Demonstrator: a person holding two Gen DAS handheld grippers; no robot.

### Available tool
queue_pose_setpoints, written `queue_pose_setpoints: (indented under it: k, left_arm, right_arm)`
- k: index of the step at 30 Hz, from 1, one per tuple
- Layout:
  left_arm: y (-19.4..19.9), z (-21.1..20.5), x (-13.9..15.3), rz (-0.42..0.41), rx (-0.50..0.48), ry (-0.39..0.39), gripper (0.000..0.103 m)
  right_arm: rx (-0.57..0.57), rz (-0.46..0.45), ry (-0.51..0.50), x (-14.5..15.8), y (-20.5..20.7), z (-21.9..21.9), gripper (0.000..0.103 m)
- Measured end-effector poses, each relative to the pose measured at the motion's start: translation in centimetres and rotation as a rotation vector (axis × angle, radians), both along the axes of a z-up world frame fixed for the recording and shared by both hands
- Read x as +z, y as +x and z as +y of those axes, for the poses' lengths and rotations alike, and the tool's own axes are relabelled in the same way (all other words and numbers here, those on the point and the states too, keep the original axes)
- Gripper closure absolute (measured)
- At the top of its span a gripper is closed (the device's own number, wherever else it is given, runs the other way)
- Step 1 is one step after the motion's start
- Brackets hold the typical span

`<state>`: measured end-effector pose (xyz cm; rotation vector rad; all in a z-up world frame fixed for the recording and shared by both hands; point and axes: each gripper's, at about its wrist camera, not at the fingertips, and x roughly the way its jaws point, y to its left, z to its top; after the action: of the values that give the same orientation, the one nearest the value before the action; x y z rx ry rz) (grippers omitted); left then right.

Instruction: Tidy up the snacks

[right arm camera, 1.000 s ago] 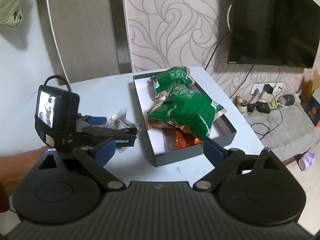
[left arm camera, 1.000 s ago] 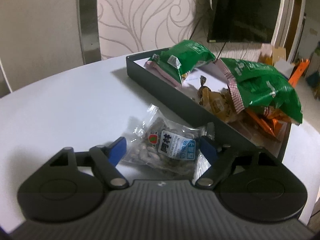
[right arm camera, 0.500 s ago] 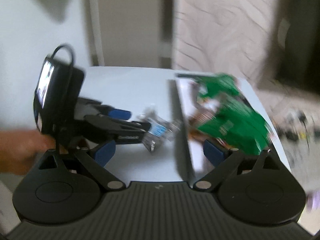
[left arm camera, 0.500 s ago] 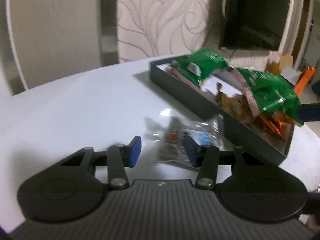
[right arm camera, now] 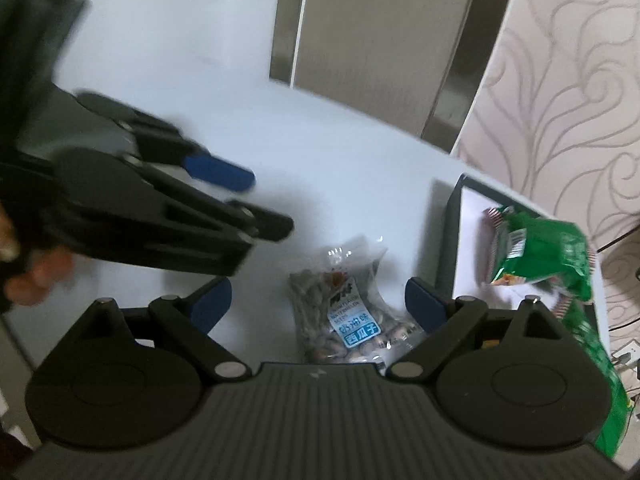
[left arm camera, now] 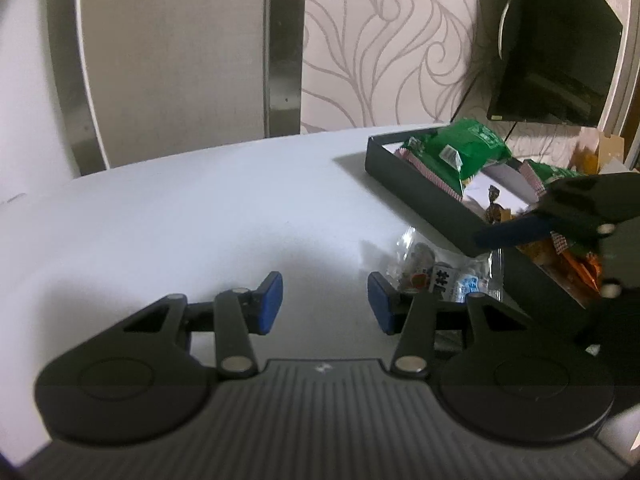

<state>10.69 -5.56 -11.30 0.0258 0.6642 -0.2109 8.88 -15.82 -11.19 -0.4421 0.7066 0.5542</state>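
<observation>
With the left gripper [left arm camera: 325, 304] empty and half-spread over bare table [left arm camera: 200, 216], and the right gripper [right arm camera: 318, 304] closing, not yet pinching, around the clear seed packet [right arm camera: 344, 300] low in frame beside the box [right arm camera: 450, 240], the slick film could slip out.

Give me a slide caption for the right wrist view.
Right gripper, closing, straddles a clear seed packet beside the dark tray.

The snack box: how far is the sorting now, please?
Done: two green bags and small sweets already lie in the dark box. In hand: nothing; the right gripper is closing around the clear seed packet, not yet gripping. Left gripper is empty. Left: the packet is still on the table.
</observation>
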Motion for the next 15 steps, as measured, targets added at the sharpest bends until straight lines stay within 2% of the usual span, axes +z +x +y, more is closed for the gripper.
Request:
queue_pose_setpoints:
  k: [4,7,11,15]
  left_arm:
    - [0.2,-0.5,-0.2,0.006,-0.007,-0.001,0.053]
    - [0.4,-1.2,-0.5,0.032,-0.044,-0.019,0.053]
    - [0.4,-2.3,-0.7,0.054,-0.096,-0.038,0.054]
    - [0.0,-2.3,0.2,0.03,-0.131,-0.051,0.054]
  right_arm:
    - [-0.033,0.078,-0.03,-1.6,1.3,-0.2,0.034]
    - [-0.056,0.098,0.01,-1.9,1.4,-1.0,0.038]
    - [-0.092,0.08,0.031,-2.0,0.4,-1.2,0.041]
    - [-0.131,0.062,0.068,-1.6,-0.3,-2.1,0.044]
